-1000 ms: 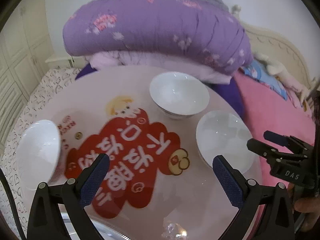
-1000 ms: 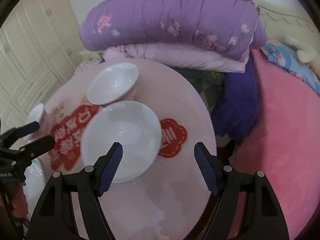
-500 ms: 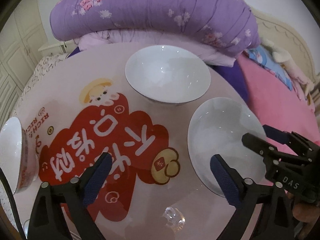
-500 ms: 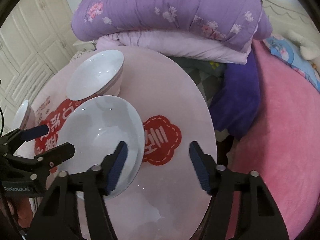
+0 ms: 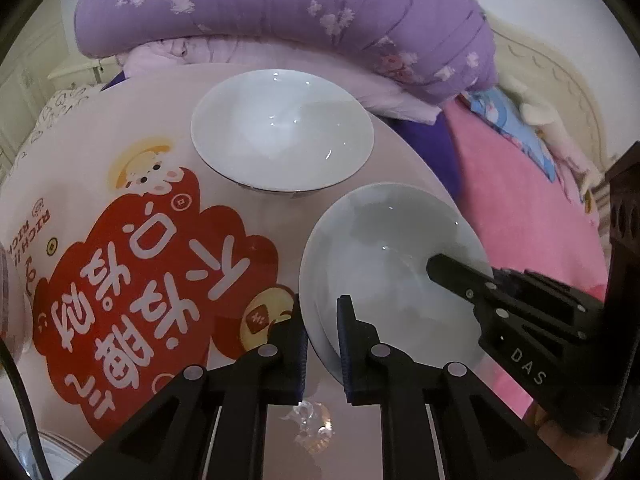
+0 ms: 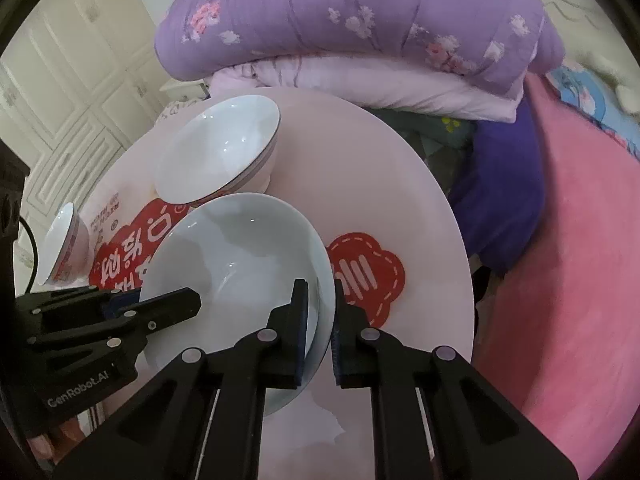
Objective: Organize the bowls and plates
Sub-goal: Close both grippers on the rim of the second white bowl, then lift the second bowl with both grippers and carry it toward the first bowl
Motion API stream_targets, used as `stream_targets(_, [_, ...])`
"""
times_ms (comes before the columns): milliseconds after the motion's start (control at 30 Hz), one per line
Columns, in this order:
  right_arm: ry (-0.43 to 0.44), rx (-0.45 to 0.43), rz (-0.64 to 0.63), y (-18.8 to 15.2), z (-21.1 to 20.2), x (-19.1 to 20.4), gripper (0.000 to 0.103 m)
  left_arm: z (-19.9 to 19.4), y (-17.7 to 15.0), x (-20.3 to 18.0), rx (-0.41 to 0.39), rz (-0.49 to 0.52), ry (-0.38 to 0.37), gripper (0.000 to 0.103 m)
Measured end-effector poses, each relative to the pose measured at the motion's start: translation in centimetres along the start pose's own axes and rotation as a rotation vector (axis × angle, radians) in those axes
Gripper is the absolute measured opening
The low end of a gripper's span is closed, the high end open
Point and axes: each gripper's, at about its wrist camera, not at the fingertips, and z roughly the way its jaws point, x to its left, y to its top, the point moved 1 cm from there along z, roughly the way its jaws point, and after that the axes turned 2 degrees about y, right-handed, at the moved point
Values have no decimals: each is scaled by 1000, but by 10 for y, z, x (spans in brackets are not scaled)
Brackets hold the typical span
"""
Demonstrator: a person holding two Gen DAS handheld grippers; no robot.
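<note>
We see the left gripper (image 5: 322, 322) clamped on the near-left rim of a glossy white shallow plate (image 5: 384, 264) at the desk's (image 6: 360, 184) right edge, and the right gripper (image 6: 320, 312) pinching its opposite rim. A white bowl (image 5: 280, 136) sits just beyond, nearly touching. A smaller bowl (image 6: 64, 240) stands at the left edge. Purple quilts (image 6: 360, 20) crowd the far edge.
</note>
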Motion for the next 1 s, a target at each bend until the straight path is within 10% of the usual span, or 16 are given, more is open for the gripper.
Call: stream_targets(1000, [101,-57,-71,13,-33,106,9,-122,-30,87,-138,-92,7,9])
